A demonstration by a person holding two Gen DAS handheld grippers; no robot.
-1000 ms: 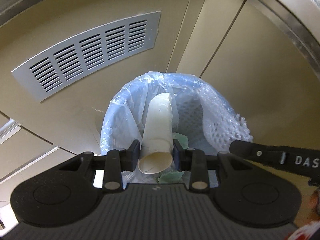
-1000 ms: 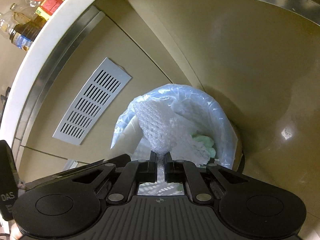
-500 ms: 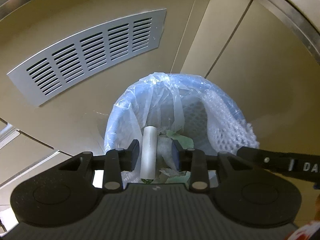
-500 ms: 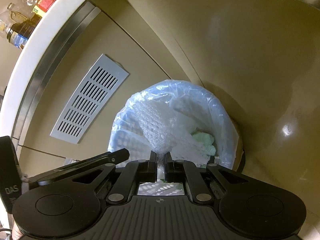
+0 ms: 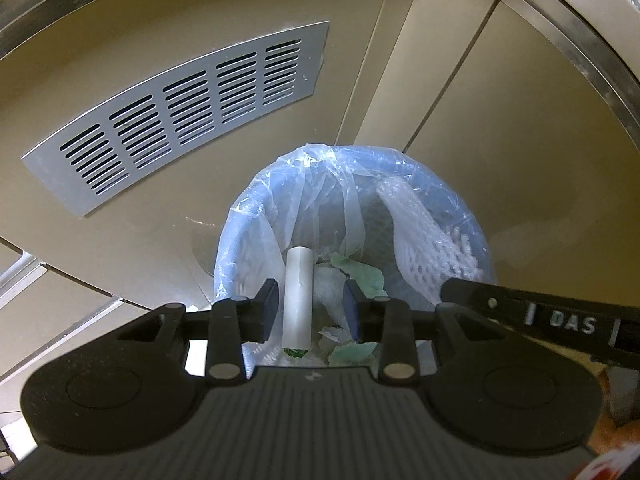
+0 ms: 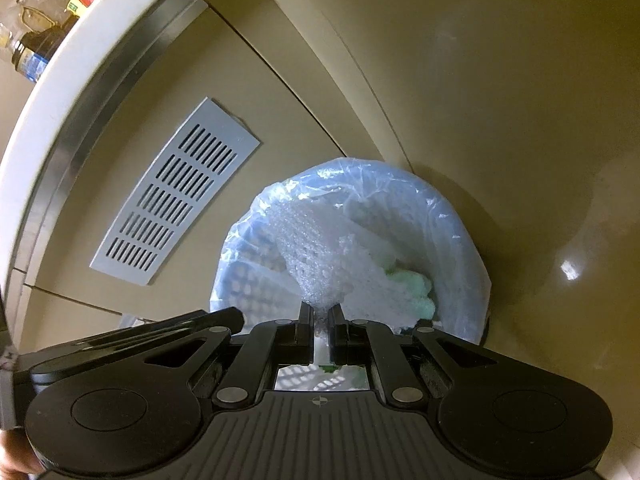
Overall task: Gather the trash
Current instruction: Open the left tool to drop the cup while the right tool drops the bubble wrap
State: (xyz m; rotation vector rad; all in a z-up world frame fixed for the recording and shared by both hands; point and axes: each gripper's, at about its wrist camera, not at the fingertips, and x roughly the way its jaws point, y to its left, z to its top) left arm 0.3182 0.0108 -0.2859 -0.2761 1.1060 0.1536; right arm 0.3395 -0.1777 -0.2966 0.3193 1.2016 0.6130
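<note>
A round bin lined with a pale blue plastic bag [image 5: 260, 216] stands on the floor below both grippers; it also shows in the right wrist view [image 6: 460, 216]. My left gripper [image 5: 310, 310] is open above it, holding nothing. A white paper tube [image 5: 298, 296] lies inside the bin among green and white scraps [image 5: 360, 276]. My right gripper [image 6: 320, 316] is shut on a white foam net sheet [image 6: 312, 248] that hangs over the bin; the sheet also shows in the left wrist view [image 5: 420, 248].
Beige cabinet doors stand behind the bin, with a grey vent grille [image 5: 180, 120] in one, also in the right wrist view [image 6: 176, 200]. A white countertop edge [image 6: 60, 80] carries bottles [image 6: 28, 52] at upper left. The floor to the right is glossy beige.
My left gripper opened and let go of the paper tube, which dropped into the bin. Both grippers rose a little. The right gripper still holds the foam sheet.
</note>
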